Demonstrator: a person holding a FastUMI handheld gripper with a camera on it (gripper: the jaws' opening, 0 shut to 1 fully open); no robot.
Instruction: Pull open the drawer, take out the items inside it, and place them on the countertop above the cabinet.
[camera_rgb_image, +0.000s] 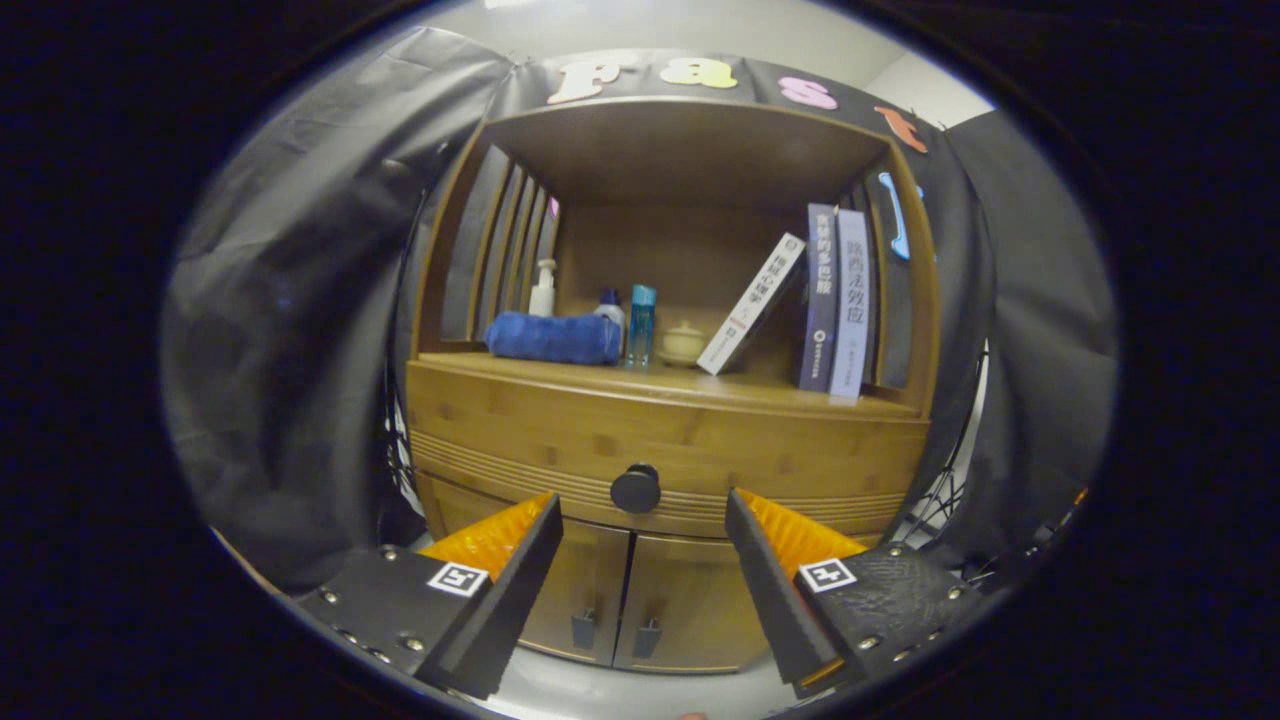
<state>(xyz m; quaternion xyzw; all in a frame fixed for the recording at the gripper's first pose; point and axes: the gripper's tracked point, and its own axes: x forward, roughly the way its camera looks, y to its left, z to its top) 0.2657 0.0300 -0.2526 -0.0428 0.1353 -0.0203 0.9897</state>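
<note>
Step in hand, judged: approach to drawer pull, nothing opened yet. Gripper (643, 520) is held wide open, nothing between fingers, facing the bamboo cabinet (480, 420) front-on. Drawer (760, 455) is seen fully closed, front flush w/ cabinet body; contents hidden, so item count can't be told. Round dark knob (635, 489) sits mid-front of drawer, just ahead of and roughly centred between the fingertips, not touched. Below the drawer, two small doors (640, 600) w/ dark handles are seen, closed. Countertop (700, 385) above drawer is partly taken: rolled blue towel (552, 338) at left, white pump bottle (542, 289) behind it, blue bottle (641, 324) and small lidded cup (684, 343) mid, one leaning book (752, 303) and two upright books (838, 300) at right. Bare strip along front edge looks usable for placement. Next move calls for: straight advance w/ fingers kept level w/ knob, closure on knob from both sides, then pull back along drawer axis. Risk, judged: knob is small and round, off-centre grip could slip.
</note>
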